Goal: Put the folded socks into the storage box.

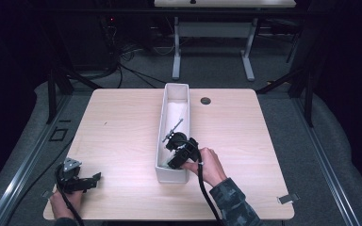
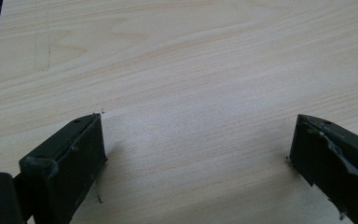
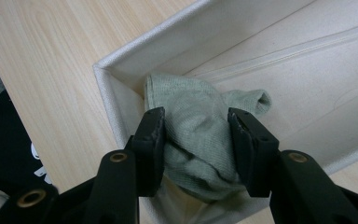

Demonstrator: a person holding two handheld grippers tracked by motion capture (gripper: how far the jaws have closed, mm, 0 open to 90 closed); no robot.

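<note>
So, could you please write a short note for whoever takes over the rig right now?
Right gripper: down in the near end of the white bin, jaws on either side of a bunched green sock; a firm grip cannot be told.
Left gripper: open, nothing between its jaws, resting near the table's near left corner.
Done: sock is inside the bin.
Left: let go of the sock and lift the right gripper out.

The worktop (image 1: 122, 127) is pale wood with a light grain and rounded corners, and a small dark round grommet (image 1: 205, 100) sits near its far edge. Grey carpet floor (image 1: 320, 141) surrounds it. Beyond the far edge stands a white desk frame (image 1: 212, 30) on two legs with flat feet, and black cables (image 1: 132, 70) trail over the floor beside it. Dark metal struts (image 1: 52, 84) rise at both sides.
</note>
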